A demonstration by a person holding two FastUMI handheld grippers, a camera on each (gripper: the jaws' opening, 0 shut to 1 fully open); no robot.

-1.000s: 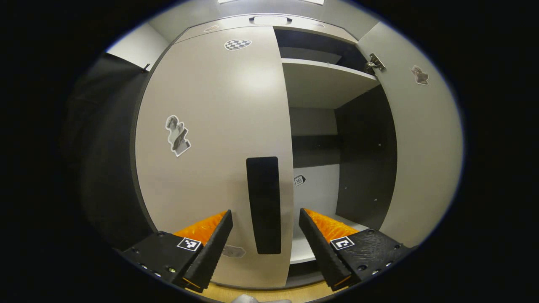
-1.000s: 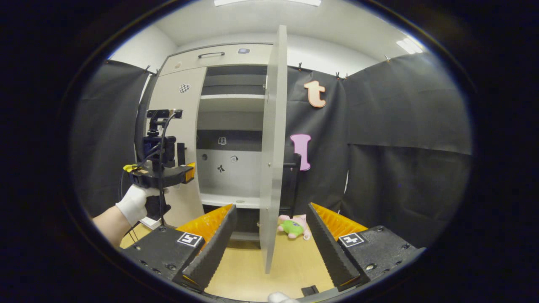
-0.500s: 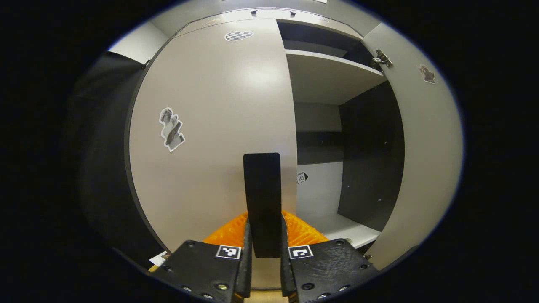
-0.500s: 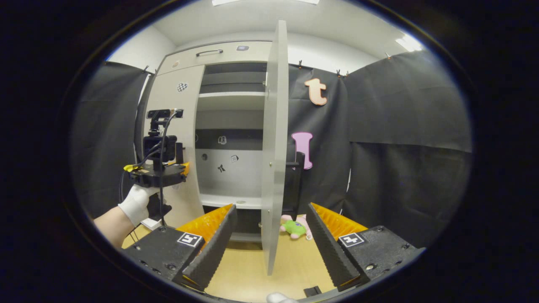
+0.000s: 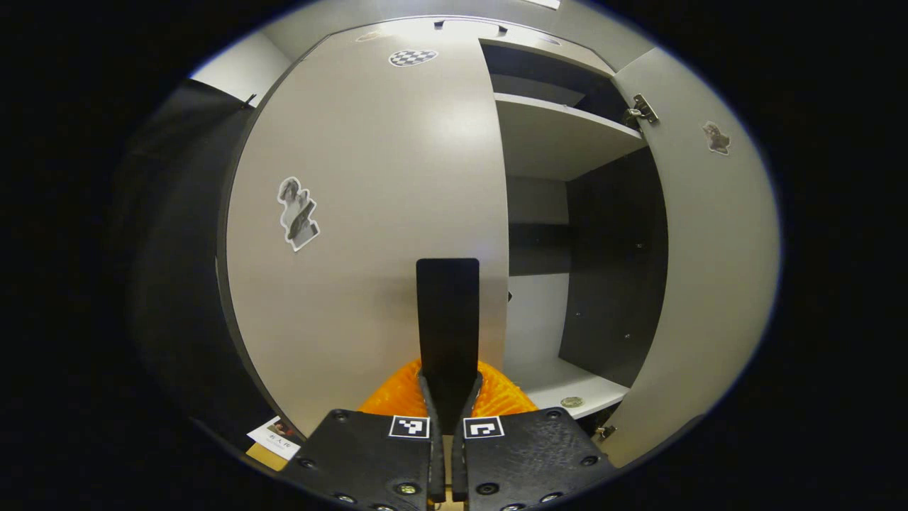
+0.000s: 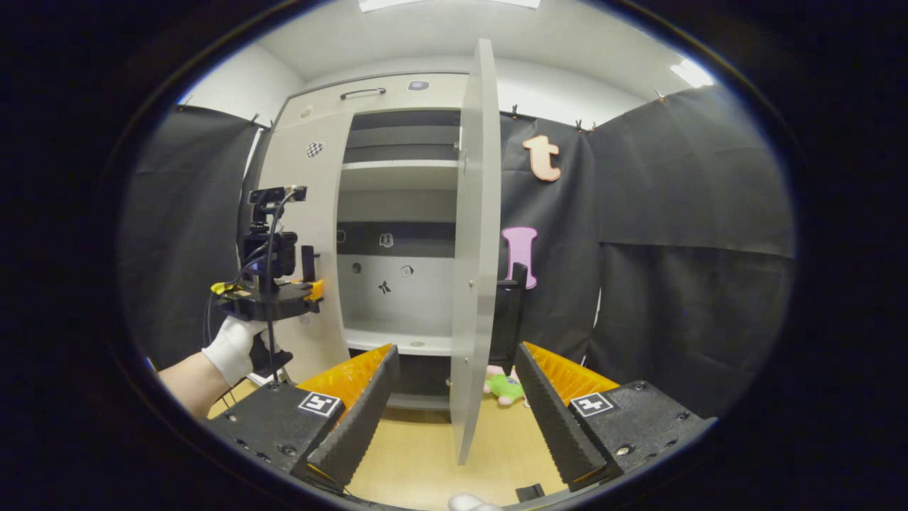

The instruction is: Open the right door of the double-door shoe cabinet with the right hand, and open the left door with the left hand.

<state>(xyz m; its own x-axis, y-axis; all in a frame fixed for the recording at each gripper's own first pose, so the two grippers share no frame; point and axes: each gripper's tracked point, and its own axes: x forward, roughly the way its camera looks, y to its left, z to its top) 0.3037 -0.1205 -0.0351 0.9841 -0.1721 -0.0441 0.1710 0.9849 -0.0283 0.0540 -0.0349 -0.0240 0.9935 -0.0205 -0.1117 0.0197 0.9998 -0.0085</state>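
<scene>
Now the left tongs (image 5: 445, 397) are clamped on the black handle (image 5: 447, 319) of the left door (image 5: 369, 213), which is barely off the cabinet front. They are held level by a gloved hand (image 6: 234, 344), forearm reaching from below. The right tongs (image 6: 457, 397) are held wide open, empty, astride the right door (image 6: 474, 255), swung fully out.

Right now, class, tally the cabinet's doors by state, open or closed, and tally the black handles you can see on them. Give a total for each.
Open doors: 1, the pale grey right door.
Closed doors: 1, the pale grey left door.
Total doors: 2.
Black flat handles: 2, one on the left door, one on the right door.
Total handles: 2.
</scene>
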